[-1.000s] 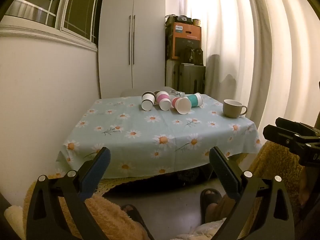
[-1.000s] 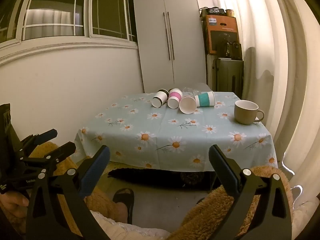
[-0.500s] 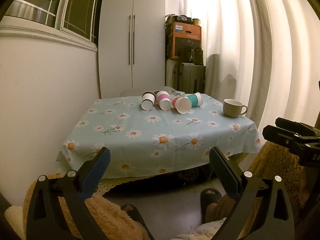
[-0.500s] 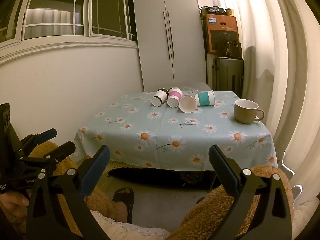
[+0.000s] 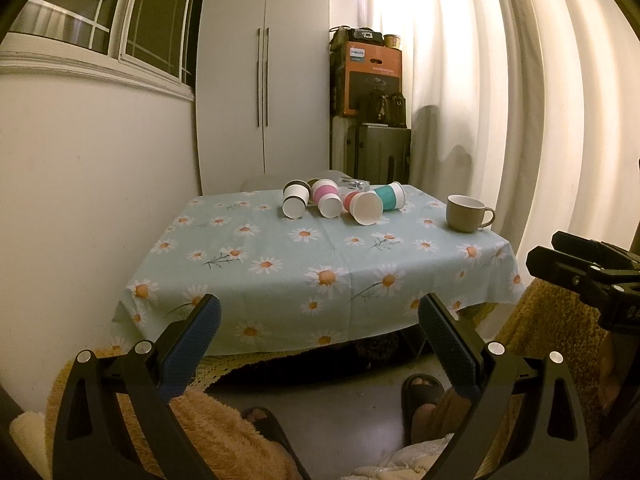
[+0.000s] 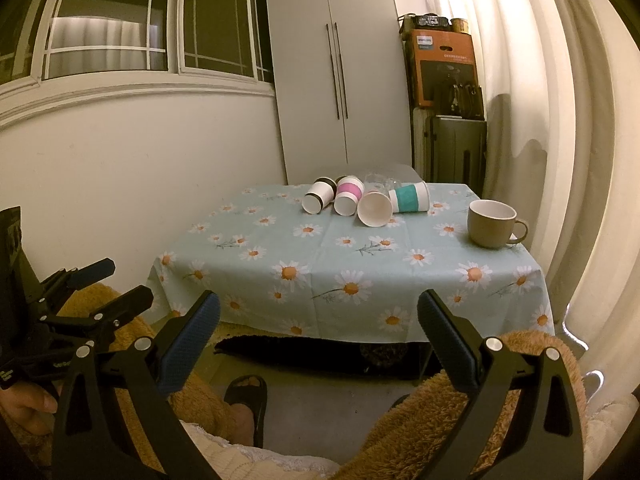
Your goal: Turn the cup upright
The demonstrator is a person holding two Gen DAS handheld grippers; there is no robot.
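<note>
Several paper cups lie on their sides at the far end of the table: one with a dark band [image 5: 295,199] [image 6: 319,195], a pink one [image 5: 326,199] [image 6: 348,195], a red one with its mouth toward me [image 5: 363,207] [image 6: 375,208] and a teal one [image 5: 389,196] [image 6: 409,198]. My left gripper [image 5: 318,322] is open and empty, well short of the table. My right gripper [image 6: 318,322] is open and empty too, at the same distance.
A beige mug [image 5: 466,213] [image 6: 494,224] stands upright at the table's right side. The table [image 5: 320,256] wears a daisy cloth and stands against the left wall. Curtains hang right, a wardrobe [image 5: 264,76] and stacked boxes stand behind. My legs and slippers are below.
</note>
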